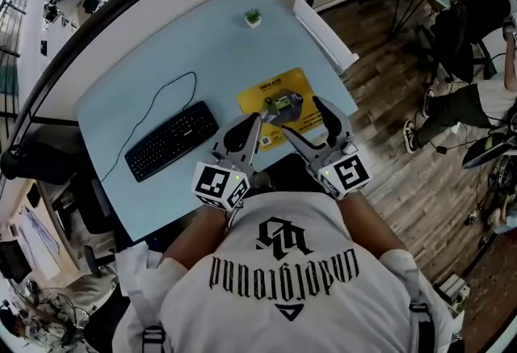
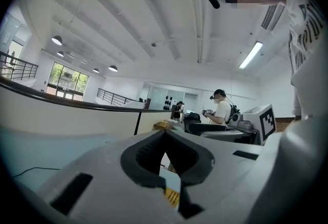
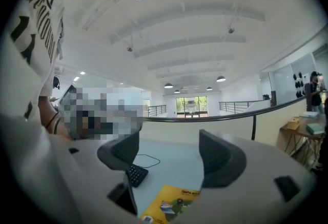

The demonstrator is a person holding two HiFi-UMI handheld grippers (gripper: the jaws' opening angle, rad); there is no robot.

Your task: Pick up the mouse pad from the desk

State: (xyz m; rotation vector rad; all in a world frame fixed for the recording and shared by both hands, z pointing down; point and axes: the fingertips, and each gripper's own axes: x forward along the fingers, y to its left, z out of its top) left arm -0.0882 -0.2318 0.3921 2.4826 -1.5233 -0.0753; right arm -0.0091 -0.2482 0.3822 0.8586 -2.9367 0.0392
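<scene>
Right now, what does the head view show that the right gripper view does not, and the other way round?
Only the head view: the small potted plant at the desk's far side. Only the right gripper view: ceiling lamps and a far window. Both: the yellow mouse pad, the black keyboard and the pale desk.

left gripper (image 1: 257,120): jaws together, empty | right gripper (image 1: 300,117): jaws wide apart, empty | both level, side by side, pointing forward, arms bent
</scene>
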